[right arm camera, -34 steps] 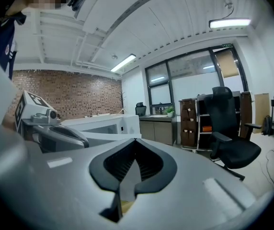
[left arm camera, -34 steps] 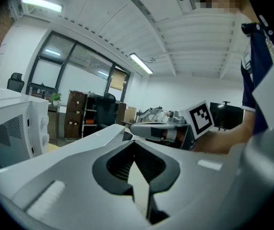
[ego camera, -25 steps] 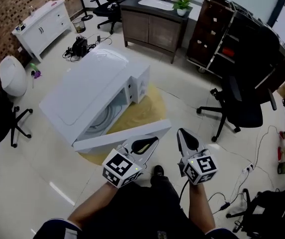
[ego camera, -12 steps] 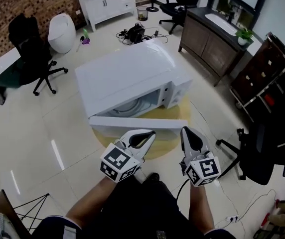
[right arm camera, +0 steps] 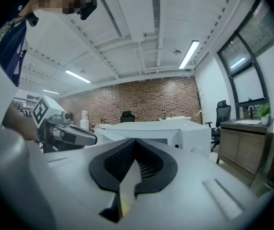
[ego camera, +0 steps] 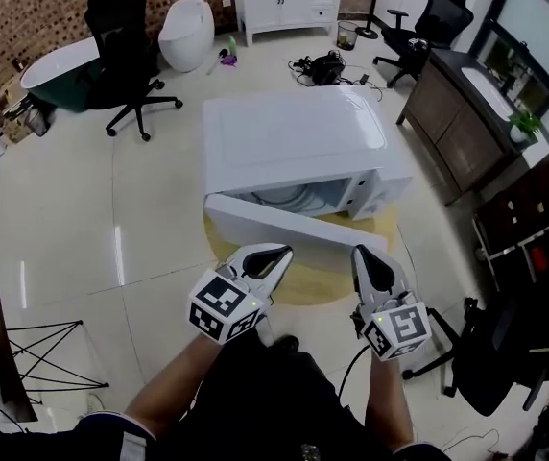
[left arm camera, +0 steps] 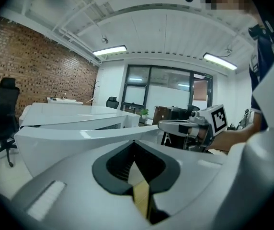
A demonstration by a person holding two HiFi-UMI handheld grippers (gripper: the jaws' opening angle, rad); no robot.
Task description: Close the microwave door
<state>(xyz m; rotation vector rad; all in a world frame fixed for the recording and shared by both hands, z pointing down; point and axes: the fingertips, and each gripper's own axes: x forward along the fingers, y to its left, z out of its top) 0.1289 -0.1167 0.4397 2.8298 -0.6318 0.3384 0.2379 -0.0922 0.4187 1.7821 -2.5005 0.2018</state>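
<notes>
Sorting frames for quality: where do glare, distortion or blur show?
Head view: sharp, with light streaks glaring on the floor. Left gripper view: strong fisheye, dark corners, near jaws soft, microwave beyond clearer. Right gripper view: same fisheye and dark corners.

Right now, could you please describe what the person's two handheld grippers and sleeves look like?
The left gripper and right gripper match: white moulded shells that taper to pointed jaws lined with black ribbed pads. Each carries a white cube with black square markers at its rear. A thin dark cable hangs from the right one. The person wears dark short sleeves.
</notes>
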